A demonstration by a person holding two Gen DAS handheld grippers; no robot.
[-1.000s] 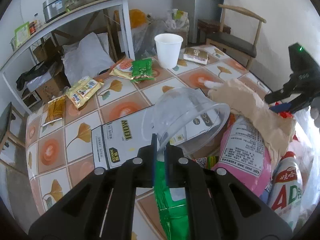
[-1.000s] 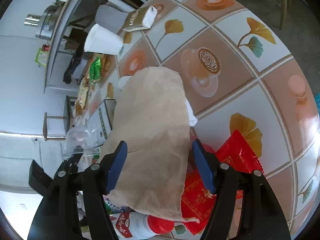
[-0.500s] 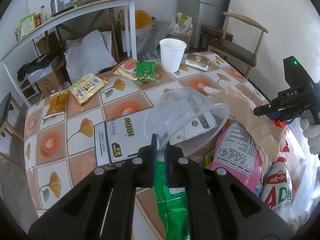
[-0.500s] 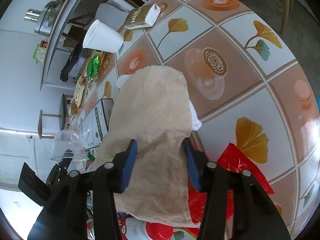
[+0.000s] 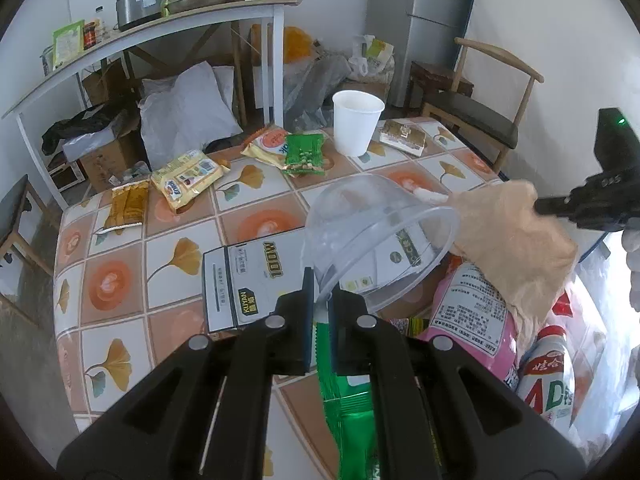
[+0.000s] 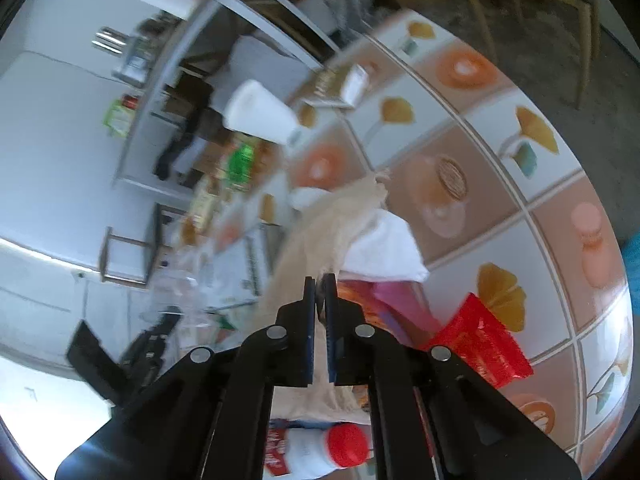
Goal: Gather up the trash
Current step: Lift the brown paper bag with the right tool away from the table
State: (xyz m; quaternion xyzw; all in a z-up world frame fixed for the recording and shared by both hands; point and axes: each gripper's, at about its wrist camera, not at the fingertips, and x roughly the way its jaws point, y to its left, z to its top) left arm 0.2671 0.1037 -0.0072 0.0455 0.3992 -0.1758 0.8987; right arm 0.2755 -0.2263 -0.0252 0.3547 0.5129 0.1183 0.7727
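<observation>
My left gripper [image 5: 322, 288] is shut on the rim of a clear plastic bowl [image 5: 380, 232], which it holds tilted above the tiled table [image 5: 120, 288]. My right gripper [image 6: 319, 286] has its jaws closing tight, and the pads pinch a crumpled brown paper sheet [image 6: 320, 232]. The paper hangs lifted off the trash pile. In the left wrist view the same brown paper [image 5: 516, 236] droops from the right gripper [image 5: 538, 205] at the right edge. A white tissue [image 6: 384, 248] lies under the paper. The right wrist view is blurred.
A white paper cup [image 5: 357, 122], several snack packets [image 5: 186, 178] and a flat printed box [image 5: 256, 280] lie on the table. A pink bag [image 5: 472, 312], a red-capped bottle [image 5: 548, 384], a green packet [image 5: 348, 400] and a red wrapper [image 6: 484, 340] crowd the near right. A wooden chair [image 5: 472, 120] stands behind.
The right gripper's jaws went from wide apart around the brown paper to shut on it, and it rose, lifting the paper. The left gripper kept its hold on the bowl.
</observation>
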